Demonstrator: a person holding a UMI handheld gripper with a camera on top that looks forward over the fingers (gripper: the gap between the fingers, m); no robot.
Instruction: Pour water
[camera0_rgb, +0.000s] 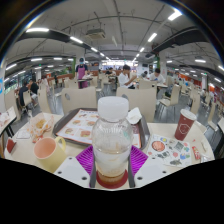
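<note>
A clear plastic bottle (112, 135) with a white cap and a red base stands upright between my fingers. Both purple pads (86, 158) press against its sides, so my gripper (112, 166) is shut on it and holds it over the near edge of the table (190, 158). An orange cup (46, 150) stands to the left of the bottle on a saucer. A red paper cup (185, 124) stands to the right, beyond the fingers.
A tray (82, 125) with printed paper lies on the table behind the bottle. Plates and food items (40, 125) lie at the left. A printed placemat (170, 150) lies at the right. People sit at tables and chairs in the cafeteria hall beyond.
</note>
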